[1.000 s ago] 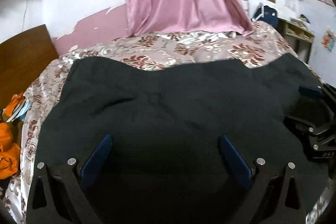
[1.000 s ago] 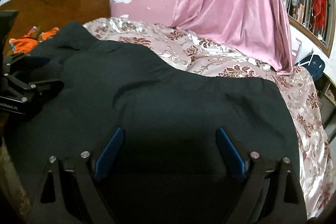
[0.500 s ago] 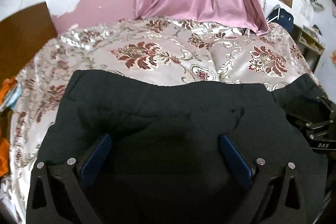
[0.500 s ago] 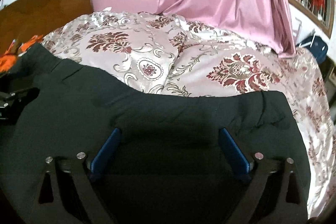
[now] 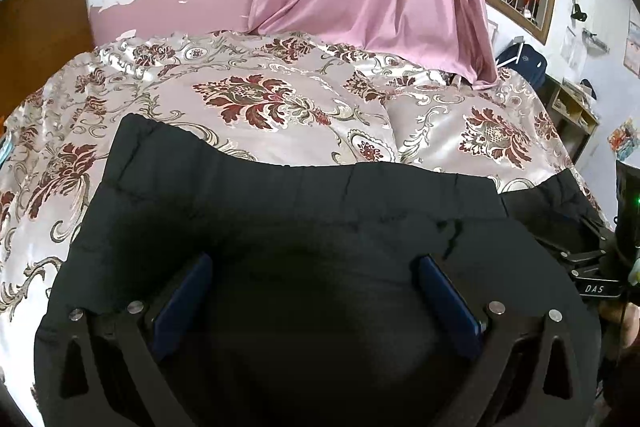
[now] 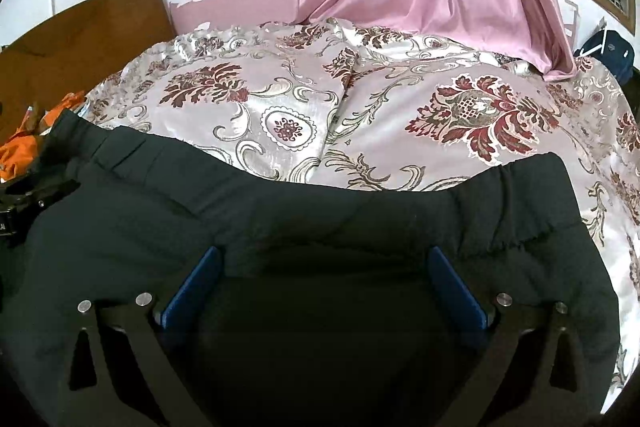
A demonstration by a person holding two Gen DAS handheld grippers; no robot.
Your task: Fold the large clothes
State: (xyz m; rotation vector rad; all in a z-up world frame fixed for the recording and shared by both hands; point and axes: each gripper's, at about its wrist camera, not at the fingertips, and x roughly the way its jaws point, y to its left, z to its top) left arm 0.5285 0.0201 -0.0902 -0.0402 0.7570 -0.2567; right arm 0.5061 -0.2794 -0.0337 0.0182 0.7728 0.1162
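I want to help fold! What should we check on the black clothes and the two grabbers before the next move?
1. Black garment lying on the floral bedspread: ok.
2. Far folded edge even: not ok, it dips and puckers.
3. Left gripper open: ok.
4. Right gripper letting go: ok, jaws opening wide, pads clear of cloth.
5. Near hem tidy: cannot tell, hidden.
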